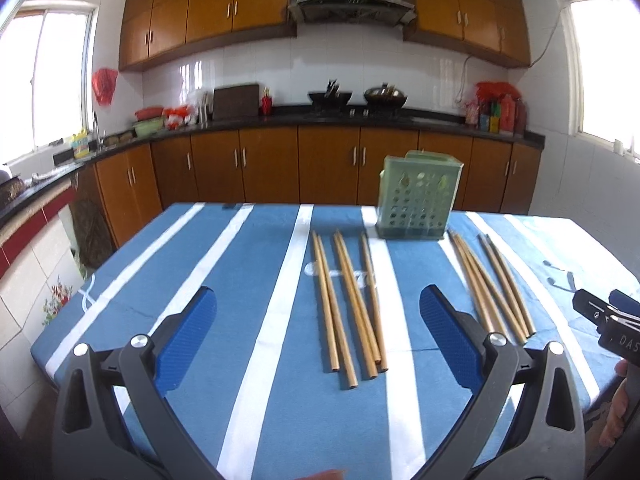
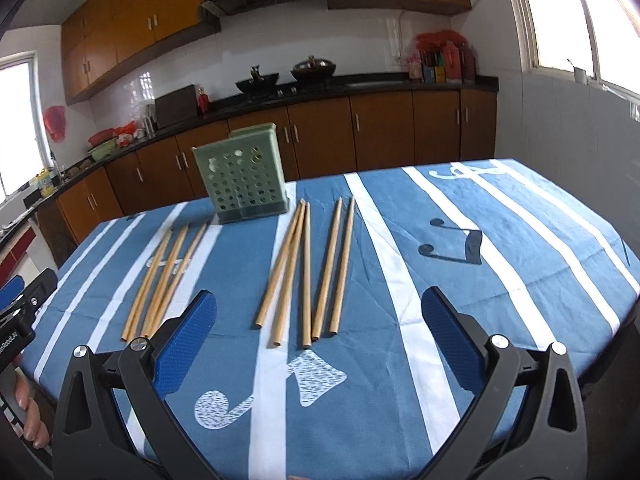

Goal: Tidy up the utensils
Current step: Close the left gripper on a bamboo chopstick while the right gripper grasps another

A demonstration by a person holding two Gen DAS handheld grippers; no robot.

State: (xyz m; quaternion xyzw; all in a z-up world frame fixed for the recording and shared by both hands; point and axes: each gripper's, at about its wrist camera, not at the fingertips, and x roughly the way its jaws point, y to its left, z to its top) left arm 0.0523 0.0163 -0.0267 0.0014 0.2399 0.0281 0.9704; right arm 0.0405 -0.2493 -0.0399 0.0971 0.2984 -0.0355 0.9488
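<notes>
Left tongs (image 1: 318,316) wide, holding nothing, low in frame over left sticks (image 1: 348,304). Green holder (image 1: 418,196) upper middle, behind. Right tongs (image 2: 318,316) wide too, over right sticks (image 2: 308,276). Best to pinch one stick mid-length, lift, drop tip-first into holder

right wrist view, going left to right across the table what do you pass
left gripper at the edge → left bundle of chopsticks → green holder, set further back → right bundle of chopsticks → black music note printed on the blue striped tablecloth
</notes>
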